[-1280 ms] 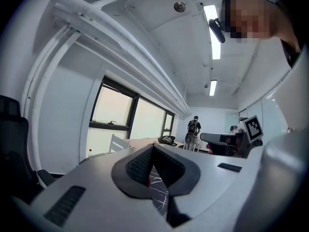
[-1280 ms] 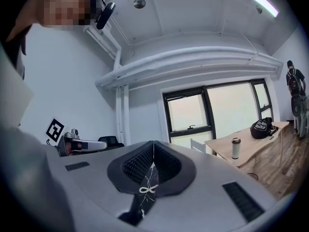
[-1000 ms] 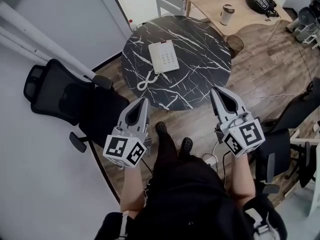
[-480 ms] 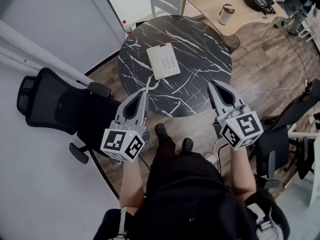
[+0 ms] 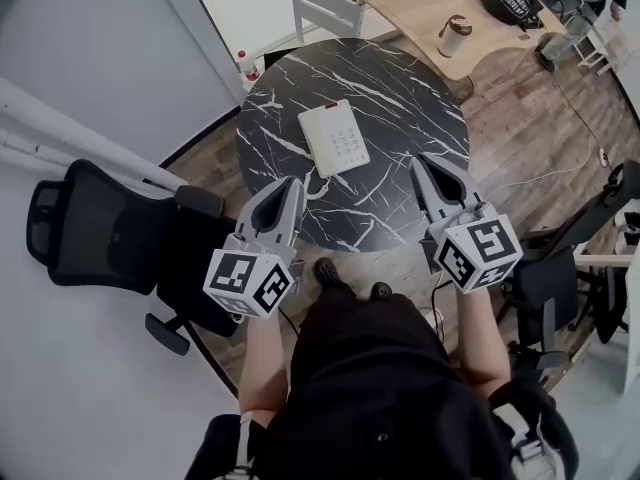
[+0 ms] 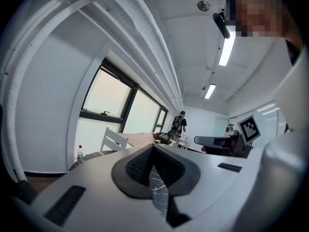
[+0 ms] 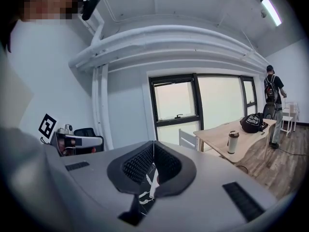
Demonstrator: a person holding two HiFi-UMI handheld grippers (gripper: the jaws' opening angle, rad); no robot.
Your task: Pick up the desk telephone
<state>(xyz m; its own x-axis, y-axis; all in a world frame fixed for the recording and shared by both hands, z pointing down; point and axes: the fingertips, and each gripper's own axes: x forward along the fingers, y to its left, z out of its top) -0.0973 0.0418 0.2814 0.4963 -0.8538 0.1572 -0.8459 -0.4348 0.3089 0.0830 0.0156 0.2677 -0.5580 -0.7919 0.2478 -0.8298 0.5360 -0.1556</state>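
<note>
A white desk telephone with a keypad lies near the middle of a round black marble table; its coiled white cord trails toward the table's near edge. My left gripper hangs over the near left rim, shut and holding nothing. My right gripper is over the near right rim, also shut and holding nothing. Both sit short of the telephone. In the left gripper view the jaws meet; in the right gripper view the jaws meet too, with a sliver of white telephone below them.
A black office chair stands at the left, beside a white slanted pipe. A wooden table at the back carries a cup and a black bag. A white chair and a bottle stand behind the round table. Another dark chair stands at the right.
Both grippers have moved forward, from short of the round table to over its near rim. Their jaws stay shut. The telephone has not moved.
</note>
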